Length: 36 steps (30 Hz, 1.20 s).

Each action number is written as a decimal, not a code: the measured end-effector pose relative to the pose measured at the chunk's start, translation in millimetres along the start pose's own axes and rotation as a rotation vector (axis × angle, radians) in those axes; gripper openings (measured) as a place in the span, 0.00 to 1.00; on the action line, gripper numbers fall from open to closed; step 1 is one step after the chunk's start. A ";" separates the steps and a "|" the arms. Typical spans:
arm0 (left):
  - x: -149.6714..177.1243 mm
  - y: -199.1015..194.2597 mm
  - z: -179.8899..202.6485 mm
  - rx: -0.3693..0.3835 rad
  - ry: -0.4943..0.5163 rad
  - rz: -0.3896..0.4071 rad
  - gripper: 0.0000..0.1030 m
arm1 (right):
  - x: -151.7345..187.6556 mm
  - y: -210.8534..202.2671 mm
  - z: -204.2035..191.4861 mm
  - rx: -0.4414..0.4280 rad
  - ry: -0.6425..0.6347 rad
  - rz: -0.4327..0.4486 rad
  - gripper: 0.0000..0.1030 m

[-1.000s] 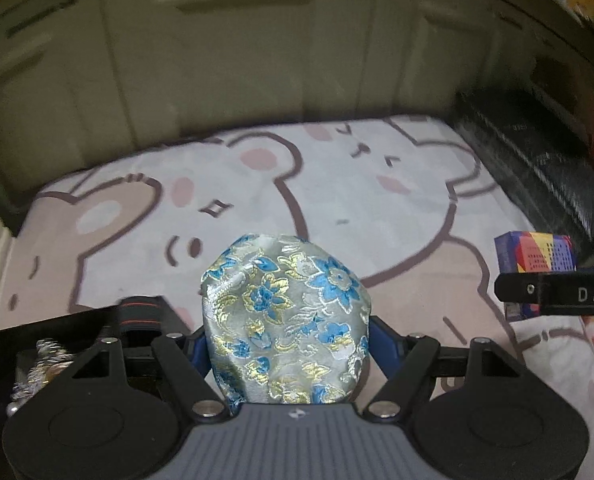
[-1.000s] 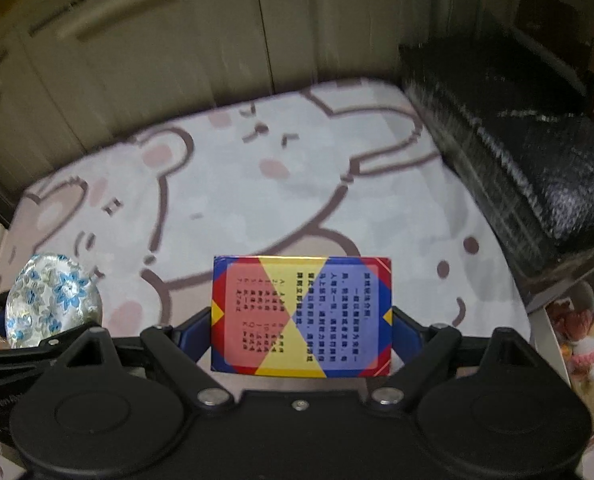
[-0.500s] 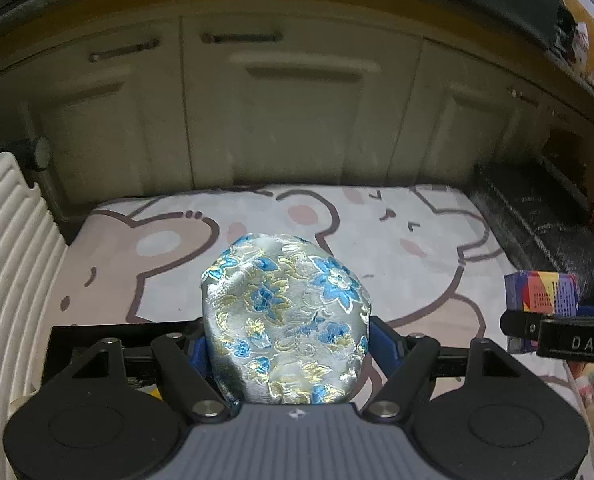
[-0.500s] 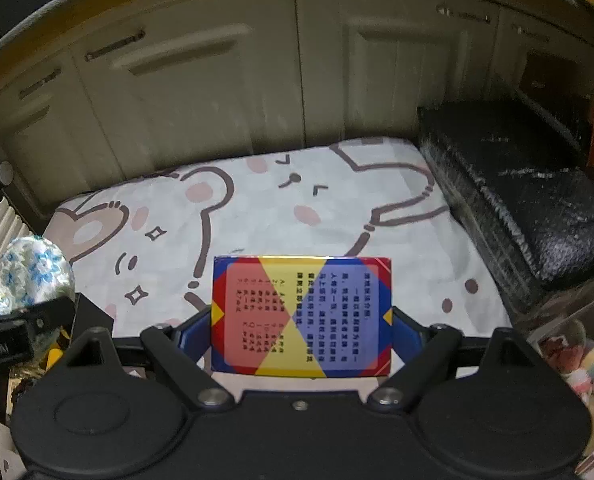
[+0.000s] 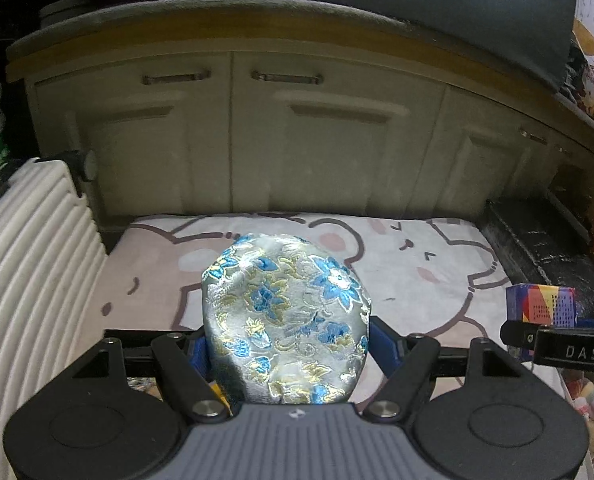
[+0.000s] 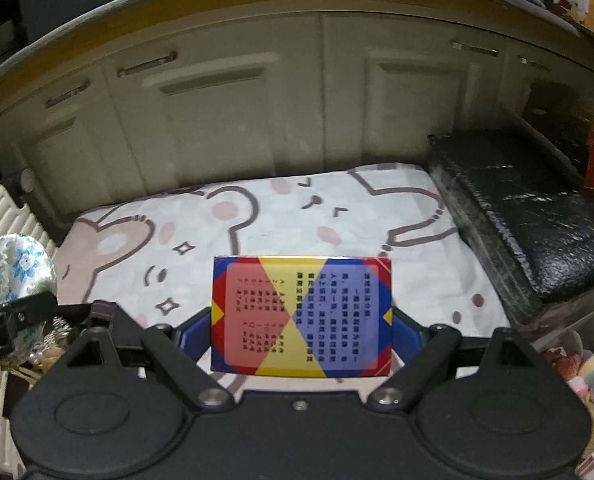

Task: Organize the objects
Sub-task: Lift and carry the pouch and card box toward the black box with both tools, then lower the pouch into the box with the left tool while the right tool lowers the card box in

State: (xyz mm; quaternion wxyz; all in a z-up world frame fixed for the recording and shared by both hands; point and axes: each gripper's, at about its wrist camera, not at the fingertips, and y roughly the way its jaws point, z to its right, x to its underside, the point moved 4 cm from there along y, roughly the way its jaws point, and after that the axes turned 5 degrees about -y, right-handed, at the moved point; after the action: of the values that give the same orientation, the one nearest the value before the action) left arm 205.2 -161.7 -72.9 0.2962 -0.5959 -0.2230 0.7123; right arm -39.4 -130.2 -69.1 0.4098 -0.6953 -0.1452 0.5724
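Note:
My left gripper (image 5: 287, 344) is shut on a silver brocade pouch (image 5: 285, 316) with blue and gold flowers, held above the bear-print mat (image 5: 417, 280). My right gripper (image 6: 301, 340) is shut on a red, yellow and blue card box (image 6: 301, 316) with printed text, also held above the mat (image 6: 297, 216). The card box also shows at the right edge of the left wrist view (image 5: 541, 304). The pouch also shows at the left edge of the right wrist view (image 6: 13, 268).
Cream cabinet doors (image 5: 297, 140) stand behind the mat. A black wrapped bundle (image 6: 529, 208) lies along the right. A white ribbed panel (image 5: 29, 280) is on the left. A black tray with trinkets (image 6: 49, 344) sits lower left. A bin of soft toys (image 6: 585, 372) is lower right.
Both grippers have risen and tilted up with their loads; the cabinets now fill more of each view and the mat looks farther below. Both grips are unchanged.

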 end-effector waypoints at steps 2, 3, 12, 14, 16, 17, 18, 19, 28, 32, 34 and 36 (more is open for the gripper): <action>0.2 -4.2 -9.2 -0.013 -0.006 0.002 0.73 | 0.1 -0.9 -10.0 -0.014 -0.009 -0.002 0.87; 0.6 -6.3 -14.4 -0.020 -0.010 0.003 0.73 | 0.1 -0.8 -15.6 -0.021 -0.012 -0.004 0.87; 3.2 -28.2 -72.7 -0.076 -0.075 0.034 0.73 | -0.3 1.4 -71.4 -0.106 -0.048 -0.022 0.87; 4.6 -31.2 -83.9 -0.089 -0.085 0.040 0.73 | -0.4 2.1 -85.7 -0.127 -0.063 -0.027 0.87; 6.7 -34.5 -96.3 -0.099 -0.100 0.045 0.73 | -0.1 2.9 -100.1 -0.153 -0.075 -0.034 0.87; 7.9 -35.8 -101.2 -0.101 -0.107 0.047 0.73 | 0.1 3.2 -106.5 -0.165 -0.079 -0.038 0.87; 8.9 -37.1 -106.5 -0.104 -0.114 0.050 0.73 | 0.3 3.4 -113.4 -0.176 -0.085 -0.041 0.87; 10.2 -38.2 -112.4 -0.107 -0.121 0.052 0.73 | 0.6 3.6 -118.8 -0.185 -0.089 -0.043 0.87; 14.8 -39.9 -141.9 -0.097 -0.187 0.088 0.73 | 4.5 3.4 -158.9 -0.251 -0.132 -0.057 0.87; 16.4 -35.5 -144.6 -0.075 -0.209 0.101 0.73 | 5.4 4.9 -165.0 -0.278 -0.133 -0.068 0.87; 17.4 -30.6 -146.5 -0.066 -0.227 0.096 0.73 | 6.5 6.6 -168.0 -0.296 -0.136 -0.076 0.87; 19.6 -24.7 -148.2 -0.054 -0.246 0.083 0.73 | 7.9 9.4 -170.1 -0.307 -0.132 -0.091 0.87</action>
State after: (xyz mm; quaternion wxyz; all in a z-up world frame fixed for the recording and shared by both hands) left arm 352.2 -135.5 -98.6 0.2208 -0.5204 -0.2522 0.7854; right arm 116.0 -199.4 -79.9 0.3140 -0.7032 -0.2887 0.5689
